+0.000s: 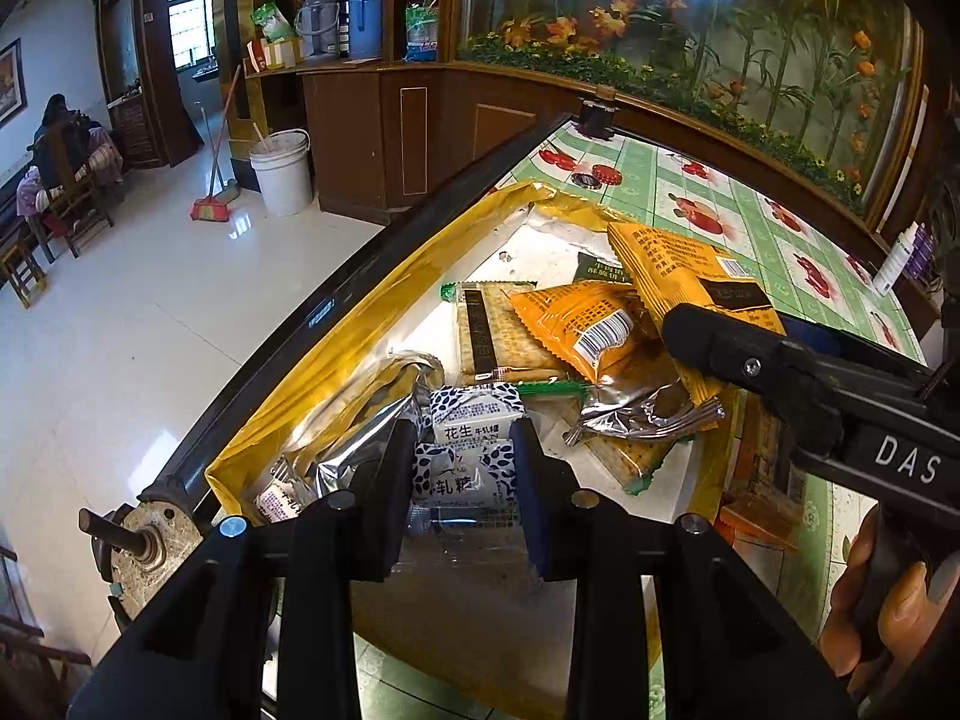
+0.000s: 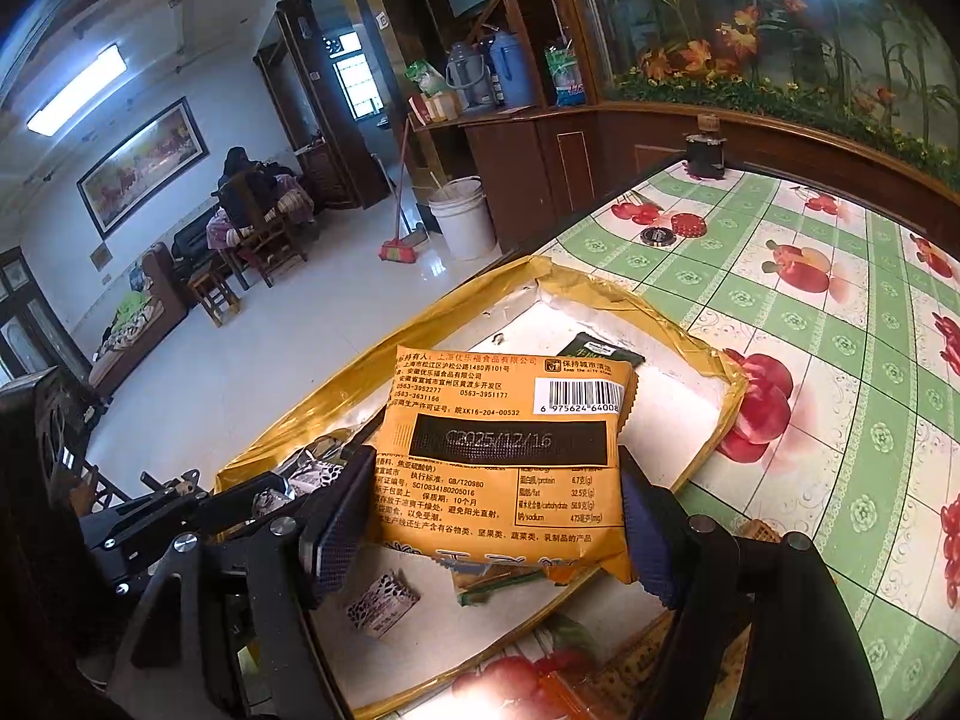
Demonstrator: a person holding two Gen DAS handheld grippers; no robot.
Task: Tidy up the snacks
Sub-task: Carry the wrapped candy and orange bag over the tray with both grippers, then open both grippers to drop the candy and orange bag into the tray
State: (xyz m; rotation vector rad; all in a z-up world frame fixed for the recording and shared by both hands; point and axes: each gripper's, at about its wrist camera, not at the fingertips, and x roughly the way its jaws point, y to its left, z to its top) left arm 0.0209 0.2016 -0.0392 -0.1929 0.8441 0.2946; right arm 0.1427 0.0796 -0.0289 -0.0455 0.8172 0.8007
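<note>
The left hand-held gripper (image 1: 462, 477) has its jaws drawn narrow and clamped on a white-and-navy nougat candy packet (image 1: 465, 474), one pad pressing each side. A second nougat candy (image 1: 477, 417) of the same print lies just beyond it, and a third candy (image 1: 277, 501) shows at the tray's near left corner, beside a crumpled silver foil wrapper (image 1: 360, 414).

The right hand-held gripper (image 2: 498, 516) stands with its jaws set wide, closed on an orange snack packet (image 2: 504, 450); the pads meet the packet's left and right edges. The packet's back faces the camera, with barcode, date strip and nutrition print, and it is held above the tray. In the left wrist view the same packet sticks out past the right gripper's finger, with the person's hand (image 1: 882, 594) at the grip.

All of this sits over a shallow gold-rimmed tray (image 2: 714, 414) with a white floor, resting on the tabletop (image 2: 840, 312), which is covered by a green-checked fruit-print cloth. In the tray lie another orange packet (image 1: 576, 324), a clear-wrapped cracker pack (image 1: 492, 330) and a small dark green sachet (image 2: 594, 351).
</note>
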